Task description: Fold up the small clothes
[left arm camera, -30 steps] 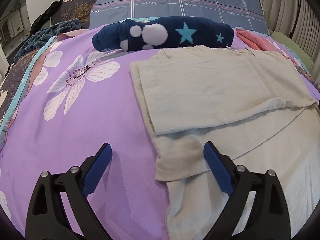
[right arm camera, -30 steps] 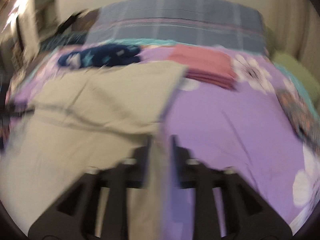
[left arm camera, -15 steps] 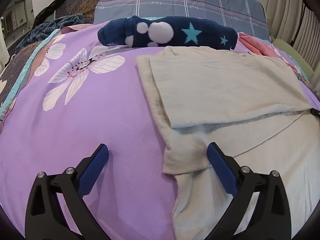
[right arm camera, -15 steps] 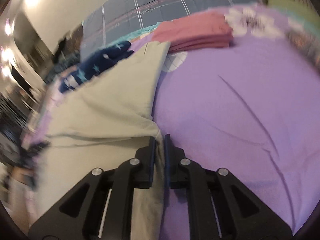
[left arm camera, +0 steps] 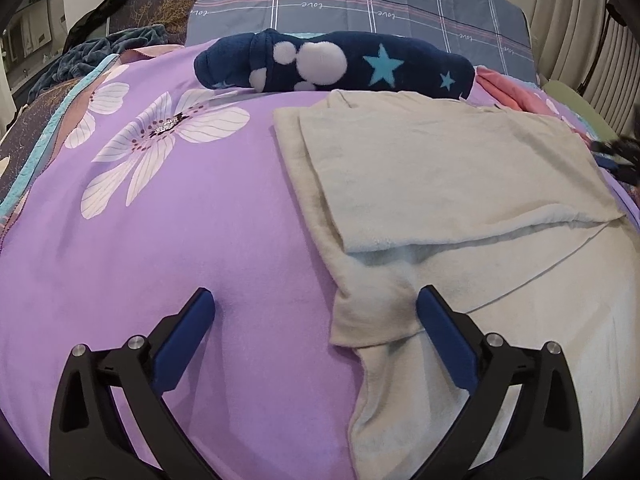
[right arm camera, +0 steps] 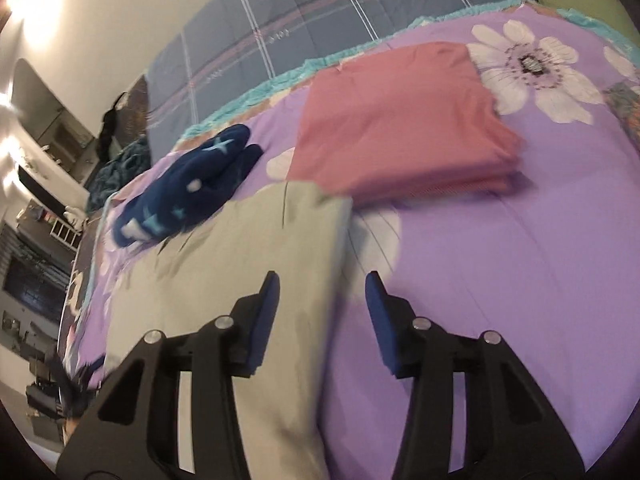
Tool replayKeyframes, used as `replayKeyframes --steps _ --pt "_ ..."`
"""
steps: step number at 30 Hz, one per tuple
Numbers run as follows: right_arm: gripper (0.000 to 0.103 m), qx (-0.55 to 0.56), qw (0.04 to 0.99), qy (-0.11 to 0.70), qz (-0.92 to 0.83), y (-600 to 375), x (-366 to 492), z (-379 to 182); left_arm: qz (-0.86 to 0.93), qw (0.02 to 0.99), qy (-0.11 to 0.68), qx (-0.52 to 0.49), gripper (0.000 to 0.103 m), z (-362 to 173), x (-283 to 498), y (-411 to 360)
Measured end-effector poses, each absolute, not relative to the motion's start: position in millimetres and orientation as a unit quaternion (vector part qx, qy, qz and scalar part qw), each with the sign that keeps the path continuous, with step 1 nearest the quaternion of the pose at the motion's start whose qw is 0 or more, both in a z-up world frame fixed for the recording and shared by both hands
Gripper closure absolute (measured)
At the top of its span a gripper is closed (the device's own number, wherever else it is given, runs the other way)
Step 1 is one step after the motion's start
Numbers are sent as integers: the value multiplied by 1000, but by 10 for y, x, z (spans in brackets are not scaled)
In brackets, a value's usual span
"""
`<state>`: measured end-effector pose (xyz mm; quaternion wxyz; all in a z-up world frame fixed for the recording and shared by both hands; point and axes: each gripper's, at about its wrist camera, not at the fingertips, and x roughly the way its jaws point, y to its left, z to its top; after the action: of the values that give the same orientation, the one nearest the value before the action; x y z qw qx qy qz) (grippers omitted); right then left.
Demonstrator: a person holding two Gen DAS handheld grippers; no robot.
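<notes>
Both the left gripper (left arm camera: 315, 306) and right gripper (right arm camera: 322, 292) stand open, gripping nothing, so the loose cream garment (left arm camera: 440, 168) may unfold if dragged carelessly.

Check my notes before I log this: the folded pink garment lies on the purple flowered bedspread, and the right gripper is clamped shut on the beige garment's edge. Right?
Not quite. The right gripper is open, its jaws having just parted astride the beige garment edge, as the right wrist view shows. The folded pink garment does lie on the purple flowered bedspread.

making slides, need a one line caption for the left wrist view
Left gripper open above the purple bedspread, its fingers straddling a corner of the half-folded cream garment.
</notes>
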<state>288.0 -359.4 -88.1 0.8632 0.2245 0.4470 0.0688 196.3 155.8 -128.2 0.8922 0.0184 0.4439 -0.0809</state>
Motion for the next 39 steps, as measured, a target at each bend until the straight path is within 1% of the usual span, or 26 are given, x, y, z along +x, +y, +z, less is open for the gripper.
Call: replayKeyframes --steps 1,2,3,4,5,6,8,10,12,16,18,20,22,23,25,28,29,31,33,38,39 --pt "98 224 861 450 71 -3570 2971 -935 -82 893 443 17 1 -1285 1963 1565" --pt "101 216 863 453 69 -3530 3025 -944 -82 893 443 16 1 -1285 1962 1568" --pt "102 197 874 441 57 -3503 3031 -891 -81 893 442 17 1 -1286 1962 1568" --pt "102 171 895 410 50 -3488 2983 -782 -80 894 441 19 1 -1289 1958 1560" --pt "102 148 908 391 39 -3504 2961 -731 -79 894 440 21 1 -1292 1957 1554" --pt "102 138 905 402 27 -3570 3017 -794 -77 894 440 22 1 -1295 1957 1549" --pt "101 156 889 431 13 -3734 3140 -1009 -77 894 440 22 1 -1300 1959 1552" --pt "98 157 888 432 22 -3765 3143 -1079 -78 895 440 18 1 -1299 1956 1560" --pt "87 144 895 421 16 -3719 3025 -971 -78 895 440 18 1 -1297 1957 1561" --pt "86 122 911 388 68 -3496 2554 -663 -79 895 439 17 1 -1293 1954 1566" --pt "87 106 908 387 118 -3317 2276 -614 -78 896 436 15 1 -1273 1945 1573" --pt "86 36 901 414 122 -3103 2033 -742 -74 900 430 5 2 -1222 1921 1601" --pt "84 -63 894 438 66 -3005 1899 -1075 -87 904 417 -28 2 -1138 1879 1651" --pt "84 -68 898 430 71 -3017 1830 -1156 -95 906 411 -43 2 -1100 1866 1671" --pt "81 -39 903 424 64 -3062 1752 -1096 -100 906 408 -51 2 -1058 1858 1667" --pt "77 -15 904 422 62 -3083 1680 -1009 -60 896 440 28 2 -1224 1902 1562" --pt "77 -16 904 423 62 -3088 1658 -1018 -57 893 445 39 1 -1279 1899 1558" --pt "73 -7 902 429 53 -3125 1567 -1066 -58 893 446 5 1 -1240 1835 1652" --pt "72 18 903 427 53 -3180 1406 -1060 -65 890 452 -13 1 -1226 1740 1689" --pt "72 83 902 416 83 -3389 943 -1044 -129 888 441 -28 2 -1234 1156 1632" --pt "72 97 901 412 91 -3425 822 -1046 -141 887 438 -28 5 -1224 1045 1618"
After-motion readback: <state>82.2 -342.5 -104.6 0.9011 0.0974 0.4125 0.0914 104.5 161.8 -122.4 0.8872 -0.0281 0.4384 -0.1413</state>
